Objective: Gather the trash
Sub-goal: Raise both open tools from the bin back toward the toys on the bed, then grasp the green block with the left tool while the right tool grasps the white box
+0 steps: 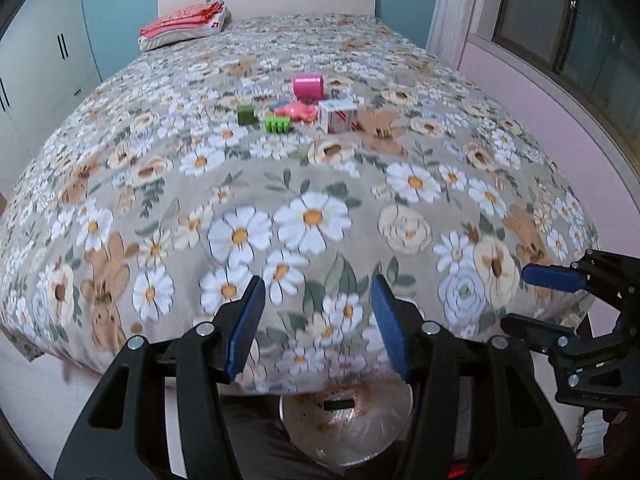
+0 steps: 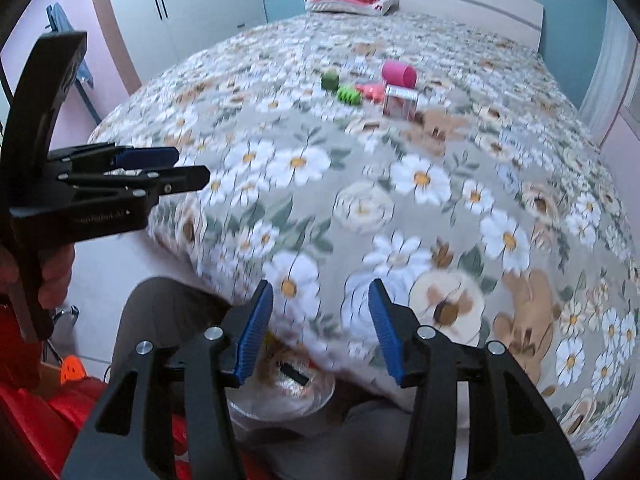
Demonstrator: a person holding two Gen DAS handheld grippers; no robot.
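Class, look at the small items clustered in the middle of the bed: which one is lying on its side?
The pink cup, tipped over with its open mouth sideways; the green cube and the patterned box sit flat.

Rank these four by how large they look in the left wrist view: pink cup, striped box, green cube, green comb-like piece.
1. Striped box
2. Pink cup, close behind and slightly farther away, so this order is unsure
3. Green comb-like piece and green cube look alike; not ranked.

A pink cup (image 1: 307,87) on its side, green block (image 1: 245,113), green comb-like piece (image 1: 277,124) and striped box (image 1: 338,115) cluster mid-bed.
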